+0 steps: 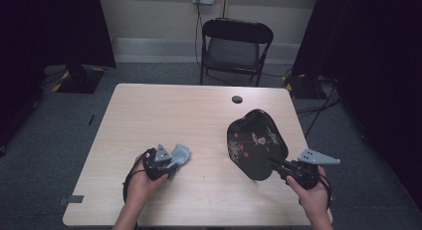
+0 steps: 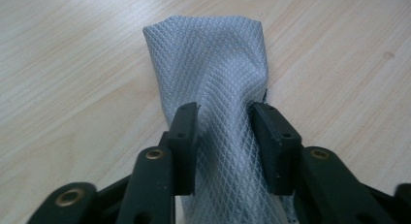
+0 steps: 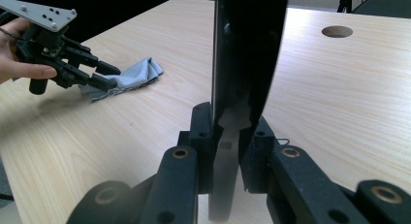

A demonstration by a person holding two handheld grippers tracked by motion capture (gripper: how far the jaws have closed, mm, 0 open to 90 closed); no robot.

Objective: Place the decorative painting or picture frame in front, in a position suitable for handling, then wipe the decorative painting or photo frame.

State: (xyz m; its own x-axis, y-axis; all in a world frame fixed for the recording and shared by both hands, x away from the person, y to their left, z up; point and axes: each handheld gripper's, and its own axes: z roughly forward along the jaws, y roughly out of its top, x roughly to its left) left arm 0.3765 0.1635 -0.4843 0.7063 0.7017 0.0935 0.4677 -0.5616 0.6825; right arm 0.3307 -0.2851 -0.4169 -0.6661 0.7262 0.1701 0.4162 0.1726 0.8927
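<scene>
A grey cloth (image 2: 213,73) is pinched between the jaws of the left gripper (image 1: 171,163) at seven o'clock on the table (image 1: 164,110). A black lacquered tray (image 1: 255,143), tilted on edge at four o'clock, is clamped by the right gripper (image 1: 276,165).

We note a grey cloth (image 2: 213,73) of woven, diamond-textured matt fabric; a black, glossy lacquer-like tray (image 1: 256,143) with a painted motif; a pale wood-grain table top (image 1: 164,110), smooth and matt; matt black plastic-looking gripper jaws.
</scene>
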